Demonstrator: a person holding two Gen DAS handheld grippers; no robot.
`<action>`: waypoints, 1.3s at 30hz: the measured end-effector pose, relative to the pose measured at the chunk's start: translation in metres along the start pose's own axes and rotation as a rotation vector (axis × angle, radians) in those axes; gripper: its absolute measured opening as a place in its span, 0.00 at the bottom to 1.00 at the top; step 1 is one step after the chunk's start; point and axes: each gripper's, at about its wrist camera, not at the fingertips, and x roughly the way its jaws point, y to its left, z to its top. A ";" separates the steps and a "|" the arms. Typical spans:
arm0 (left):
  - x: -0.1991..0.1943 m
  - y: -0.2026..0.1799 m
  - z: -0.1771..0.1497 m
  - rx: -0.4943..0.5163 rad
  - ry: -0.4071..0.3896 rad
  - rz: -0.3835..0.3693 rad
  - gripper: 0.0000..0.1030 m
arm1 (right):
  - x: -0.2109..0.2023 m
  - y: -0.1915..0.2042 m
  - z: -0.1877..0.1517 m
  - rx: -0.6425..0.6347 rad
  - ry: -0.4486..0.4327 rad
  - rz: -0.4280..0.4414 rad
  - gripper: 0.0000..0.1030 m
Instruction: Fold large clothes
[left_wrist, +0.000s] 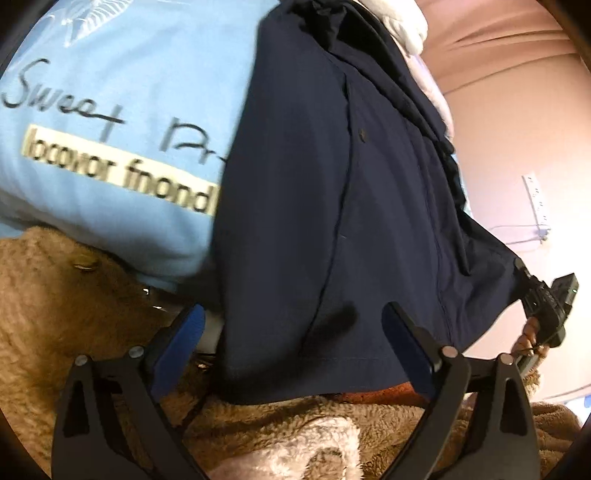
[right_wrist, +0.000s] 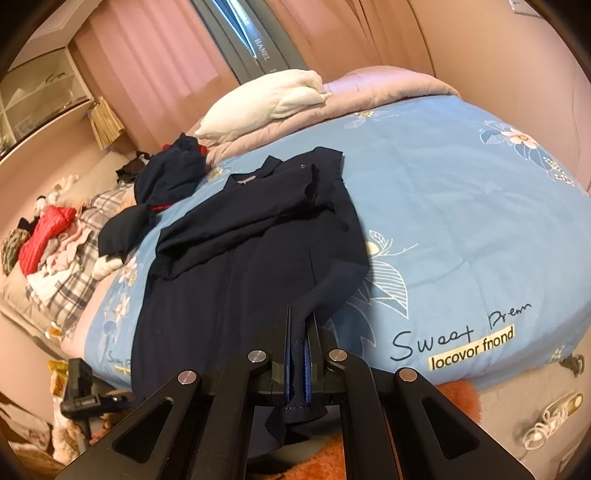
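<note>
A large navy garment (right_wrist: 236, 266) lies spread on the light blue bedspread (right_wrist: 461, 229), its sleeves folded in over the body, its hem hanging over the near bed edge. My right gripper (right_wrist: 300, 328) is shut on the hem's right corner and the cloth runs between the blue pads. In the left wrist view the same garment (left_wrist: 332, 221) hangs close ahead. My left gripper (left_wrist: 291, 325) is open, its blue fingers (left_wrist: 402, 343) on either side of the hem, not pinching it. The right gripper (left_wrist: 546, 306) shows there at the cloth's far corner.
A second navy garment (right_wrist: 166, 177) lies crumpled at the bed's left. A white pillow (right_wrist: 266, 99) and pink quilt (right_wrist: 388, 85) lie at the head. A clothes pile (right_wrist: 55, 251) sits on the left. A brown fleece (left_wrist: 74, 314) lies below the bed edge.
</note>
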 end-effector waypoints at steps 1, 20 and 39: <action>0.004 0.000 0.000 0.004 0.010 -0.016 0.94 | 0.000 0.000 0.000 0.001 0.001 -0.001 0.06; -0.009 -0.036 -0.007 0.052 -0.114 -0.058 0.07 | 0.004 -0.005 -0.001 0.027 0.006 -0.005 0.06; -0.051 -0.096 0.064 0.081 -0.234 -0.111 0.00 | 0.013 -0.016 0.038 0.089 -0.056 0.047 0.06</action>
